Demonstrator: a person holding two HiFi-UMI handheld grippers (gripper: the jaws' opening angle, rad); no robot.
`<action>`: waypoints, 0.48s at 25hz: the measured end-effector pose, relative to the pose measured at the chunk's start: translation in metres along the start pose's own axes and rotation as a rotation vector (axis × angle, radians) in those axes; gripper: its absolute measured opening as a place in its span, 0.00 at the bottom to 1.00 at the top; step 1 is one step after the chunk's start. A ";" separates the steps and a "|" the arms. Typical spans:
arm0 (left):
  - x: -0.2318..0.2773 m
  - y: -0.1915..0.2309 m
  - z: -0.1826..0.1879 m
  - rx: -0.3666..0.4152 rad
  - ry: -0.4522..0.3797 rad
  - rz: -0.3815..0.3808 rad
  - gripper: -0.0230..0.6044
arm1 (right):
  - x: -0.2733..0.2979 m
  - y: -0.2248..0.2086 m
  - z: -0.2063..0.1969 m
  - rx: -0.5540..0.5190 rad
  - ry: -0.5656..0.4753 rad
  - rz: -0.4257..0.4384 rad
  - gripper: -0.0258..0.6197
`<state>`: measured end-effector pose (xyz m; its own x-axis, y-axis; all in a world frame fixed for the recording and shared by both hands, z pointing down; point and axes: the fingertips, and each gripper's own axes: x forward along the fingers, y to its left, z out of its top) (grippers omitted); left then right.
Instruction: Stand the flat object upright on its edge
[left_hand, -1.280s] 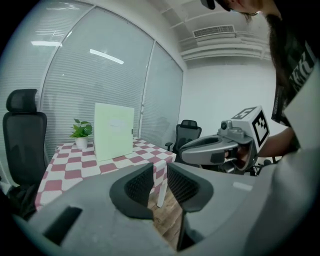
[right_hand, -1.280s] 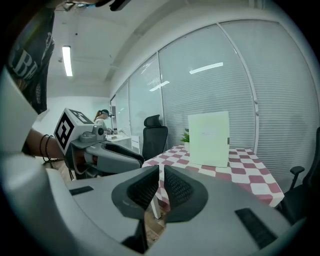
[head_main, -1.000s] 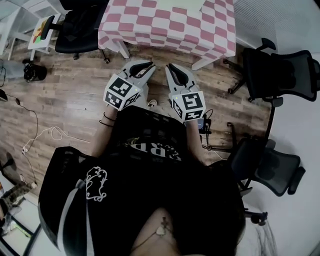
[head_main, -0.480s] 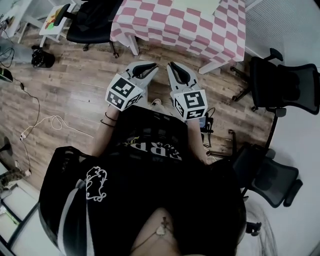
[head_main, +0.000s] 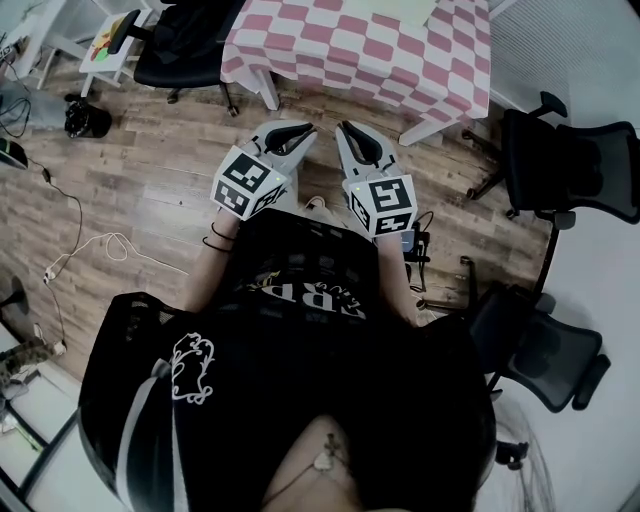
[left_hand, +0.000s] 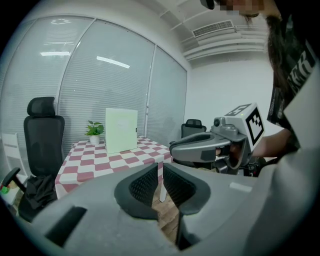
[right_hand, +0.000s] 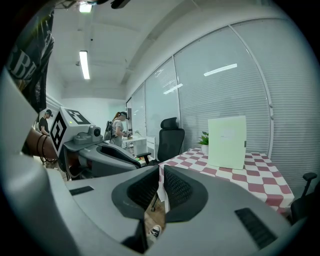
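The flat object is a pale green board (left_hand: 121, 130) that stands upright on the pink-and-white checked table (left_hand: 100, 162). It also shows in the right gripper view, board (right_hand: 227, 142) on table (right_hand: 250, 175). From the head view only its top edge (head_main: 405, 8) shows at the frame's upper border. My left gripper (head_main: 297, 130) and right gripper (head_main: 346, 130) are held side by side in front of the person's chest, short of the table's near edge (head_main: 350, 75). Both are shut, with nothing between the pads. Each gripper view shows the other gripper beside it.
A small potted plant (left_hand: 94, 132) stands on the table beside the board. Black office chairs (head_main: 570, 160) stand to the right, with another (head_main: 180, 45) at the table's left. Cables (head_main: 95, 255) lie on the wooden floor. People (right_hand: 119, 127) stand at a far desk.
The head view has shifted a little, so the table sits further right in the frame. Both grippers stay side by side and shut.
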<state>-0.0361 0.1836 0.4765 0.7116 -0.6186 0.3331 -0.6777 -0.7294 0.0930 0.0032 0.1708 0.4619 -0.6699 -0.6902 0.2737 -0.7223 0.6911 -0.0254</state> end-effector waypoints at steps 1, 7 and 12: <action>0.001 -0.001 0.000 0.001 0.000 -0.003 0.11 | -0.001 0.000 0.000 0.000 0.001 -0.001 0.09; 0.006 -0.006 0.000 0.010 0.012 -0.020 0.11 | -0.003 -0.004 -0.003 0.006 0.005 -0.006 0.09; 0.008 -0.007 0.000 0.024 0.018 -0.022 0.11 | -0.002 -0.005 -0.003 0.002 0.005 -0.004 0.09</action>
<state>-0.0255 0.1838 0.4786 0.7226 -0.5970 0.3485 -0.6571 -0.7497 0.0780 0.0087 0.1691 0.4649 -0.6660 -0.6918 0.2790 -0.7255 0.6877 -0.0265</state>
